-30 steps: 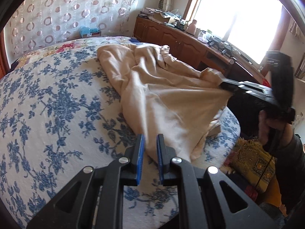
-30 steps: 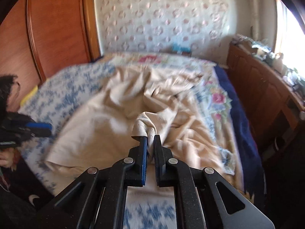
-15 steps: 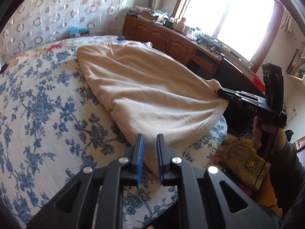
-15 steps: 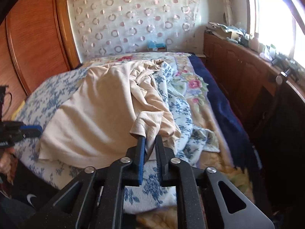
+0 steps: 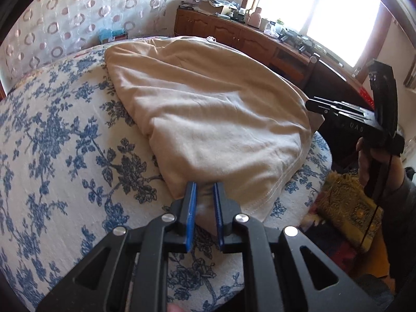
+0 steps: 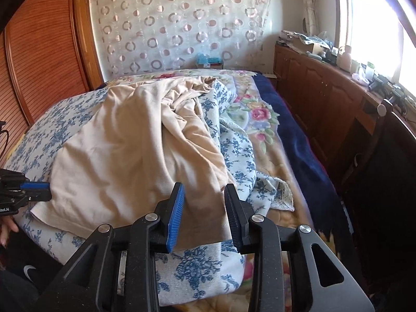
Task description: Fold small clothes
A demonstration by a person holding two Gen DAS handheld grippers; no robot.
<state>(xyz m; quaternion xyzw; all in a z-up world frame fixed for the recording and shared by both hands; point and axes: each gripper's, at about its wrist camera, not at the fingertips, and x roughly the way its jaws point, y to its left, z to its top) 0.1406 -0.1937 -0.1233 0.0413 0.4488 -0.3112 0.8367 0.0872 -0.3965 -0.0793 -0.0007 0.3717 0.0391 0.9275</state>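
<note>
Now the left gripper (image 5: 204,195) keeps its fingers pinched on the near corner of the beige cotton garment (image 5: 208,119), spread across the blue-flowered bedspread (image 5: 52,156), while the right gripper (image 6: 204,197) is opening, fabric lying slack between its fingers; that corner seems laid down.

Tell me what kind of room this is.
A bedroom in a home, most likely: a bed with a blue-flowered bedspread, a wooden sideboard cluttered with household items under a sunny window, and a beige garment spread out for folding.
</note>
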